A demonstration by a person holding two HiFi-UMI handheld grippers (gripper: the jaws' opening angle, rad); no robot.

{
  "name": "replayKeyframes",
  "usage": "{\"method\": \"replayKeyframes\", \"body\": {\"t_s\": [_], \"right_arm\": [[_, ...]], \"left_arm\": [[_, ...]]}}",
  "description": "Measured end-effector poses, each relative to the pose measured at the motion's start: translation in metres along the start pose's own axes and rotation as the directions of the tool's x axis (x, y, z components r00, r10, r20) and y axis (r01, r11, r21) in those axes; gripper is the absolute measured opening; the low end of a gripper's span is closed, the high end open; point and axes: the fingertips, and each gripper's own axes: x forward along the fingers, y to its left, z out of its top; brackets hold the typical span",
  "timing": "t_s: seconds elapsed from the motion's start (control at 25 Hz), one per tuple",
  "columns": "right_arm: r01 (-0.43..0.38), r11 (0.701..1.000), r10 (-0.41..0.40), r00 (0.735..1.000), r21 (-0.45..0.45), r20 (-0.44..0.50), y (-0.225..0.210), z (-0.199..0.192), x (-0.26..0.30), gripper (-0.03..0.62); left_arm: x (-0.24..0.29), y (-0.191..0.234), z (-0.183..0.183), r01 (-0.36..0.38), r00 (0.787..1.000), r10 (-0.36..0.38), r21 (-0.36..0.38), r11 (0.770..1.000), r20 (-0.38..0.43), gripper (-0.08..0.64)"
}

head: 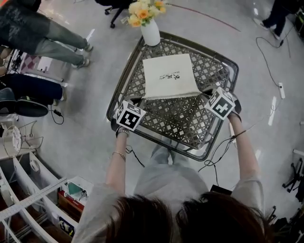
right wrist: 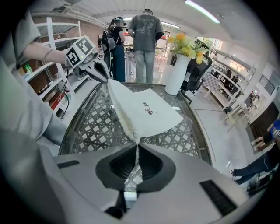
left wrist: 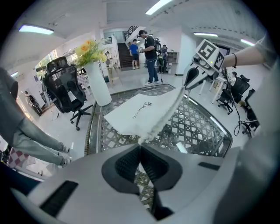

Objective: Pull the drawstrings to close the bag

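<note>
- Lattice-topped metal table (head: 190,142) in a busy workshop is carrying a white bag (head: 170,76), with a flower vase (head: 151,32) standing at its 12 o'clock.
- Closing it well is likely calling for an even outward pull, toward 9 and 3 o'clock, without loosening either pinch.
- Left gripper (head: 140,100) and right gripper (head: 205,95) are each clamping tight on the drawstrings (right wrist: 137,144) at the bag's 7 and 5 o'clock corners.

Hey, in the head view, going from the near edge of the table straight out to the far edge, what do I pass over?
Near table rim → white drawstring bag → white vase → yellow and orange flowers.
</note>
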Motion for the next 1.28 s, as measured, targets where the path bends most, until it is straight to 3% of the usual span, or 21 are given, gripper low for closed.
{"method": "replayKeyframes", "body": {"t_s": [0.84, 1.28], "right_arm": [[0.174, 0.983, -0.169, 0.982, -0.061, 0.079, -0.041, 0.040, -0.064, 0.023], [0.313, 0.948, -0.303, 0.943, -0.054, 0.141, -0.081, 0.072, -0.088, 0.023]], "left_arm": [[-0.050, 0.039, 0.075, -0.101, 0.984, 0.091, 0.056, 0.993, 0.151, 0.028], [-0.068, 0.069, 0.119, -0.186, 0.958, 0.173, 0.037, 0.982, 0.227, 0.028]]}}
